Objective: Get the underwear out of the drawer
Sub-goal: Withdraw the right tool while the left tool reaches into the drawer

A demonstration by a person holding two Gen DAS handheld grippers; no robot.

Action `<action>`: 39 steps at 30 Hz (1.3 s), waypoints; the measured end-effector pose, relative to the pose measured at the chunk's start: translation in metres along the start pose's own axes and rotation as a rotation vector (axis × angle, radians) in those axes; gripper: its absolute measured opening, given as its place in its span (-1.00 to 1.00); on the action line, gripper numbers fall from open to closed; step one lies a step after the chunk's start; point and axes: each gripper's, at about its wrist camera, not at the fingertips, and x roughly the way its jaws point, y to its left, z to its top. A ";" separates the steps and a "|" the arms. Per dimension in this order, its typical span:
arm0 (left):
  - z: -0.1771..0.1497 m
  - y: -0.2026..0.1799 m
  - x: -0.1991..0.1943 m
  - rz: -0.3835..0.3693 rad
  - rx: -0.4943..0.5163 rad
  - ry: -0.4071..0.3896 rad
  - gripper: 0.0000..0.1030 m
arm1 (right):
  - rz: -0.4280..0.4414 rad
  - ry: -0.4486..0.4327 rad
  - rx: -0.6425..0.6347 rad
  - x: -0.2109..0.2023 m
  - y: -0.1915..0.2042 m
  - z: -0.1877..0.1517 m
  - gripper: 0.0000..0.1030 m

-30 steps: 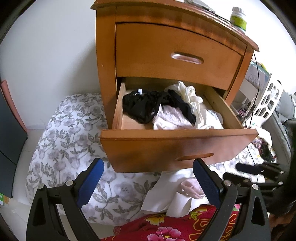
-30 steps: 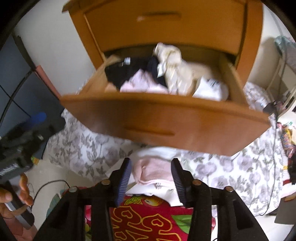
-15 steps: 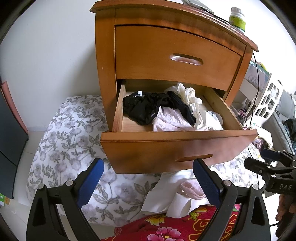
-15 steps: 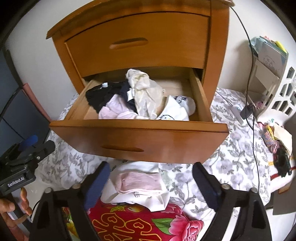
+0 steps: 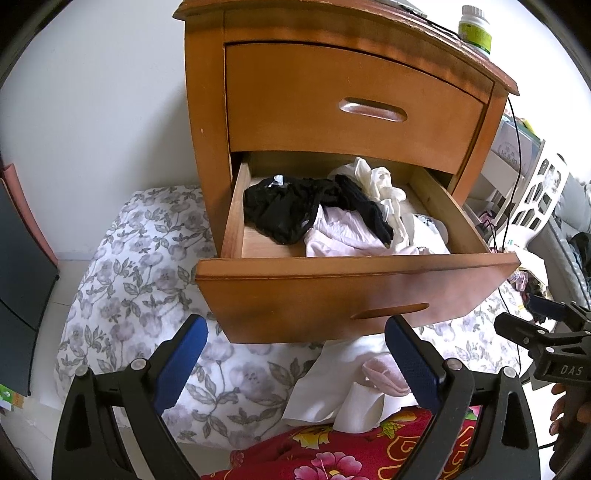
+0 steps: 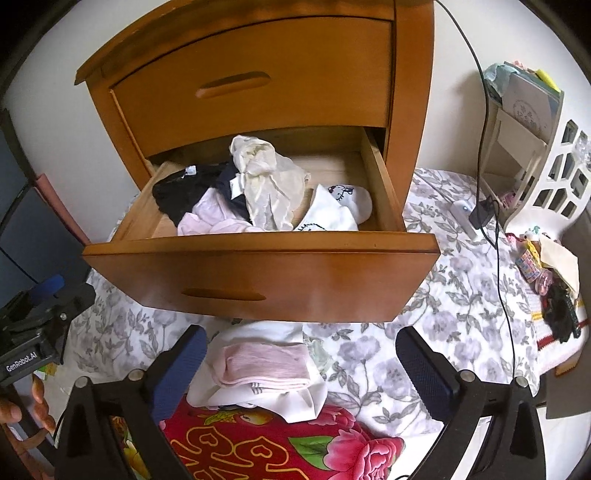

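While the lower drawer (image 6: 258,269) of the wooden nightstand (image 5: 207,122) stood pulled out, both grippers hung in front of it above the bedding, neither touching it. Right gripper (image 6: 301,373): jaws had just been opening and stood spread wide, blue pads well apart. A folded pink garment (image 6: 264,363) lay between them on the bedding below, not pressed by either pad, so nothing was held. Left gripper (image 5: 295,363): jaws likewise wide apart, empty, with flowered bedding showing between the pads.

Underwear in the drawer: a black lace piece (image 5: 280,214) lay toward the drawer's left side; a pale pink piece (image 5: 340,236) sat against the front wall near the middle; a cream, crumpled piece (image 6: 266,181) was heaped on top at the centre, reaching toward the back; white items with a cartoon-cat print (image 6: 336,210) lay by the right side. The back right corner of the drawer showed bare wood.

Out of the drawer: the folded pink garment rested on a white garment (image 6: 280,398), just below the drawer front, on the grey-flowered quilt (image 6: 443,317). The white garment's near edge overlapped a red flowered blanket (image 6: 280,446).

Upper drawer (image 5: 351,110) was shut. A green-labelled bottle (image 5: 476,27) stood at the right edge of the nightstand top. A black cable (image 6: 487,155) ran down the wall to the right of the nightstand onto the quilt. A white openwork rack (image 6: 557,177) stood at the far right.
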 end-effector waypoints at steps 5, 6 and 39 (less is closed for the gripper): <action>0.016 0.003 0.000 -0.006 -0.007 -0.009 0.88 | 0.009 0.000 0.002 0.002 -0.004 0.000 1.00; 0.021 0.005 -0.001 -0.002 -0.007 -0.018 0.88 | 0.011 0.000 0.002 0.002 -0.005 0.000 1.00; 0.163 -0.016 0.097 0.009 0.085 0.139 0.88 | 0.024 0.011 0.086 0.026 -0.047 0.003 1.00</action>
